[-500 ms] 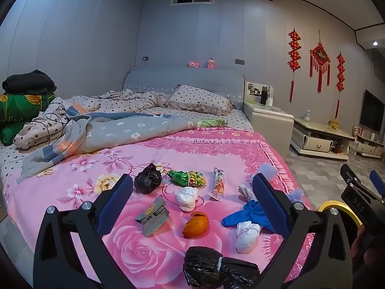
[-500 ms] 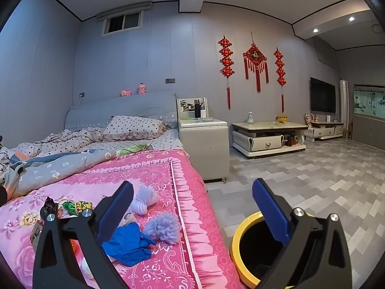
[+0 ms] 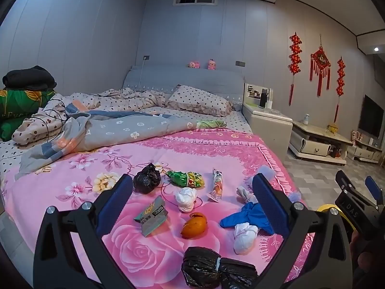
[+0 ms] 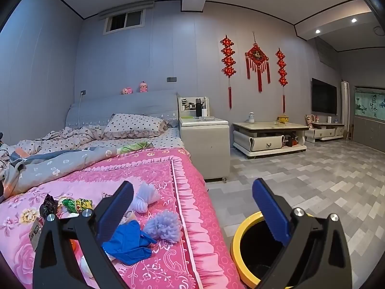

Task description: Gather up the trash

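Hovering over the foot of the bed: left gripper and right gripper both have jaws spread wide, nothing between the pads. All the trash sits on the pink floral cover; the yellow-rimmed bin stands on the floor just beside the bed edge, under the right gripper. Count from the left view: two black plastic bags, one small and knotted further up, one bigger bundle at the near edge; one green snack wrapper; one long sachet; one flattened carton; one orange peel; two clear white wads, a third partly hidden behind the left gripper's right finger, can't confirm; one blue glove; two pale lilac fluffy balls seen from the right view. My read on handling: everything is light and soft, nothing fragile. Bags and wrappers are slick and will collapse, so pinch at a knot or bunched fold. Carton is flat, so take it by the raised edge. Peel is curved and a bit slippery, so grip across the rim. Glove and fluff compress, so bite the middle. Soft bedding will give under the pads, so expect to snag fabric if going too deep.
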`<state>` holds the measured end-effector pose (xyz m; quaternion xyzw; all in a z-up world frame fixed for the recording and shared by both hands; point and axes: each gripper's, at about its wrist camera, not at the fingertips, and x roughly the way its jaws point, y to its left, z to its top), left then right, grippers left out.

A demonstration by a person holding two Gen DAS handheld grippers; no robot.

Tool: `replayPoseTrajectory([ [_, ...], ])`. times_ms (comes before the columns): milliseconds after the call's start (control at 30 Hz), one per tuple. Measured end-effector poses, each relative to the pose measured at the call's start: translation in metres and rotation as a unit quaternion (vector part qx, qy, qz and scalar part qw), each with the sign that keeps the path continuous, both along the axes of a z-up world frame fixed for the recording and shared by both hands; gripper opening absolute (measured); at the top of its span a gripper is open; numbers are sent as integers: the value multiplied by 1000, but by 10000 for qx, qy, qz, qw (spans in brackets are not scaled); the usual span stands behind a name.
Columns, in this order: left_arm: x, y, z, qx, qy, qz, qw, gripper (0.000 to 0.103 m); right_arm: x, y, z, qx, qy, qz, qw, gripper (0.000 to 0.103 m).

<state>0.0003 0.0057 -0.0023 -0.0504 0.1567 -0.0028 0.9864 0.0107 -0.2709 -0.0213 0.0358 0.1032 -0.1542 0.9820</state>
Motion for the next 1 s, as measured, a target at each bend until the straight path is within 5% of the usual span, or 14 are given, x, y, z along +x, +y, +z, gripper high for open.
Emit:
replayPoseTrajectory([
  [1000,-4,-1,3,-13,-25,9,10000,95,0,1,-2,-10,27,15,10000,95],
])
